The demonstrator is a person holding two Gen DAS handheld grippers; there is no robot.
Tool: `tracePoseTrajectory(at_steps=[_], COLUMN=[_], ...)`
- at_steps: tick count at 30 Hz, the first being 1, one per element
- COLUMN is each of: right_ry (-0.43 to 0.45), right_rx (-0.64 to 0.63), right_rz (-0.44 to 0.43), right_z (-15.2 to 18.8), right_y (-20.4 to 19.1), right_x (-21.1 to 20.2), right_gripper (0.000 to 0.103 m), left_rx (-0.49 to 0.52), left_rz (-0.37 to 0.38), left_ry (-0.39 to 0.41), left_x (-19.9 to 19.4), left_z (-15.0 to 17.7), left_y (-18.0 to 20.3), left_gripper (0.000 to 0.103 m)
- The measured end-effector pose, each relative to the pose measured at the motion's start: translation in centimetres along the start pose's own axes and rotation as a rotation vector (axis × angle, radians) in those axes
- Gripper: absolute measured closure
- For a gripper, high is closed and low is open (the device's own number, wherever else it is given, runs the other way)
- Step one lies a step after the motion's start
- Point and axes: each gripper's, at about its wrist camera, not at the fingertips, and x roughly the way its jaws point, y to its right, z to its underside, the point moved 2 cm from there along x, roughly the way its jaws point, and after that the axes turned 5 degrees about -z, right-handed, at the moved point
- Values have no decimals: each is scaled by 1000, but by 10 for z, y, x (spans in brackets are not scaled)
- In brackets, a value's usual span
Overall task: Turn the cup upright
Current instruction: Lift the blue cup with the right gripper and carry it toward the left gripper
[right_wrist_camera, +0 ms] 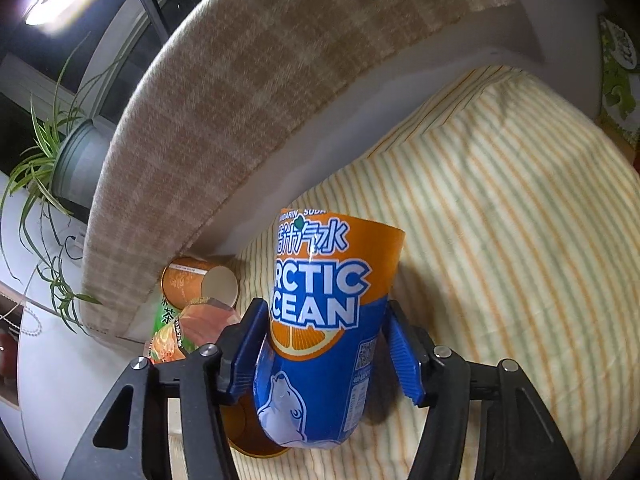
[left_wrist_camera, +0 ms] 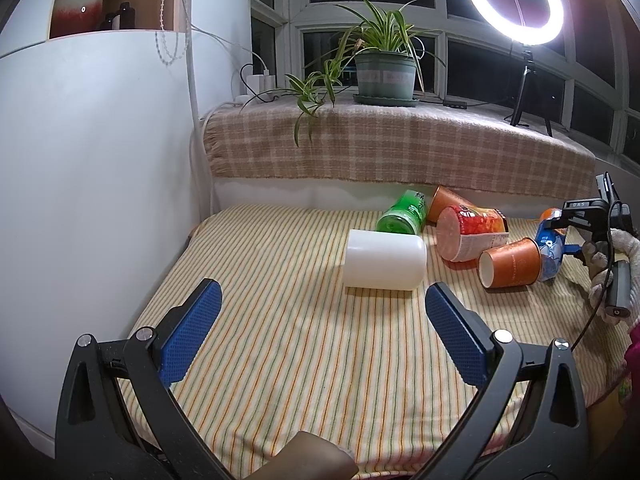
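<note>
Striped yellow cloth (left_wrist_camera: pixel 280 320) covers the counter under a window sill with a potted spider plant (left_wrist_camera: pixel 384 68) and a ring light (left_wrist_camera: pixel 516 2). Near the far right corner, the right gripper (right_wrist_camera: pixel 324 344) has its jaws closed on the Arctic Ocean cup (right_wrist_camera: pixel 320 320), a blue and orange one, held tilted just above the cloth. I judge the flip is in progress; next it needs turning until the base faces down, then setting down and release. The left gripper (left_wrist_camera: pixel 320 332) waits with jaws open, empty, facing a white cup (left_wrist_camera: pixel 384 260) that lies on its side mid-counter.
</note>
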Motion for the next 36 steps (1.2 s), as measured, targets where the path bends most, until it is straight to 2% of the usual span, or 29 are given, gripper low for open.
tracePoseTrajectory(at_steps=[9,17,25,36], right_ry=[47,54,-54,-277], right_rx=[-57,-137,-282,-392], right_rz=[-11,-57,-119,-205], right_z=[4,27,79,149], right_y=[-2,-17,-56,-100], right_x=[-39,-84,-99,-57], right_gripper=[44,44,44,44], left_rx=[3,8,-30,-32], left_rz=[-3,24,56,88], left_ry=[5,2,-42,-85], left_x=[-6,-9,1,11], left_z=[-1,-1,0,7], left_y=[0,2,-2,-2], left_gripper=[0,0,0,0])
